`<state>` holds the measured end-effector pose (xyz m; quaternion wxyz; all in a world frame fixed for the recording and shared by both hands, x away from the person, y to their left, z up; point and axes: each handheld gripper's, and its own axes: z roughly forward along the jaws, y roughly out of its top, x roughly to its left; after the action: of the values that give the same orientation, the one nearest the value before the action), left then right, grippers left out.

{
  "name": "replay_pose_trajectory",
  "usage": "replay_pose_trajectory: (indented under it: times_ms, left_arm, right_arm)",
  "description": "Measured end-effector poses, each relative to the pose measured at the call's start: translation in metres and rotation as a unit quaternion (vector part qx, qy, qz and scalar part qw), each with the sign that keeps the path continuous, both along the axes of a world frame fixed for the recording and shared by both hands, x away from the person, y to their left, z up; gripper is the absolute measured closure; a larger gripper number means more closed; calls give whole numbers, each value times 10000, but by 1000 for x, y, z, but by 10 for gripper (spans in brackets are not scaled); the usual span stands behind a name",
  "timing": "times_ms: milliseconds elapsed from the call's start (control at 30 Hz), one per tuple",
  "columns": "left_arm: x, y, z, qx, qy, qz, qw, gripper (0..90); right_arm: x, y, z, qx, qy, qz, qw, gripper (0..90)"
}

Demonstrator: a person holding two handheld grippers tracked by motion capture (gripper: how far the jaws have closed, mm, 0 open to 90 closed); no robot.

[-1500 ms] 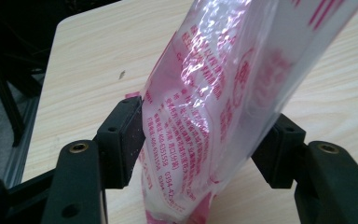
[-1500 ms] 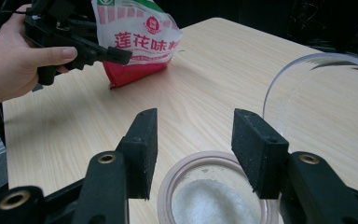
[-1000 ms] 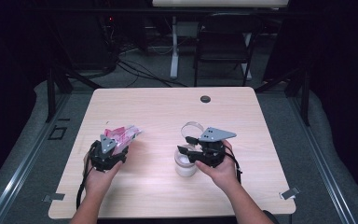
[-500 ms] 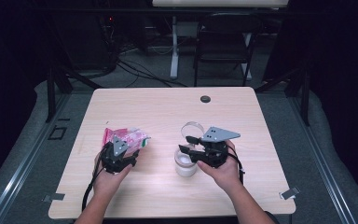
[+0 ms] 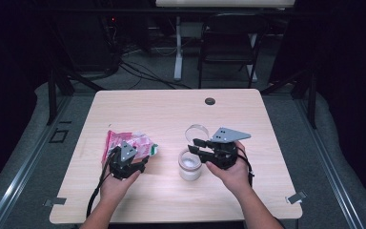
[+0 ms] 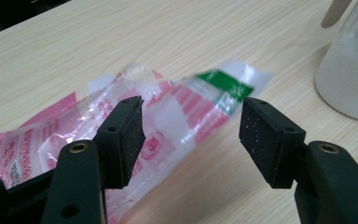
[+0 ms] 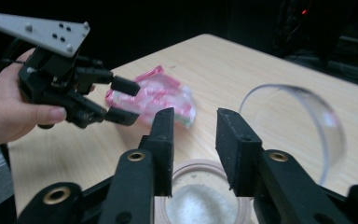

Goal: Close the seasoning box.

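Both my claws gape empty: my left gripper [image 6: 189, 137] over the plastic packet [image 6: 168, 112], my right gripper [image 7: 195, 140] above the jar [image 5: 190, 163].

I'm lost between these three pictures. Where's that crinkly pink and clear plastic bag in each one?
High view: the plastic bag lies left of centre on the table, just ahead of the left gripper.
Left gripper view: centre-left, between the open jaws.
Right gripper view: upper middle, beyond the jaws.
Shared landmark: the jar of white powder.
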<state>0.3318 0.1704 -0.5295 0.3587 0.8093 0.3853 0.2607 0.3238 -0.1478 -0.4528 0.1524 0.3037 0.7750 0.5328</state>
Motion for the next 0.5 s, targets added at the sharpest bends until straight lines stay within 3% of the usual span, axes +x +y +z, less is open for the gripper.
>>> replay_pose_trajectory:
  times_ms: [167, 500]
  left_arm:
    - [-1, -7, 2, -18, -26, -140, 9999, 400]
    - [-4, -8, 5, -88, -75, -201, 9997, 408]
  right_arm:
    - [-3, -10, 7, 67, -146, -215, 9996, 751]
    - [1, -35, 16, 141, -98, -551, 9983, 857]
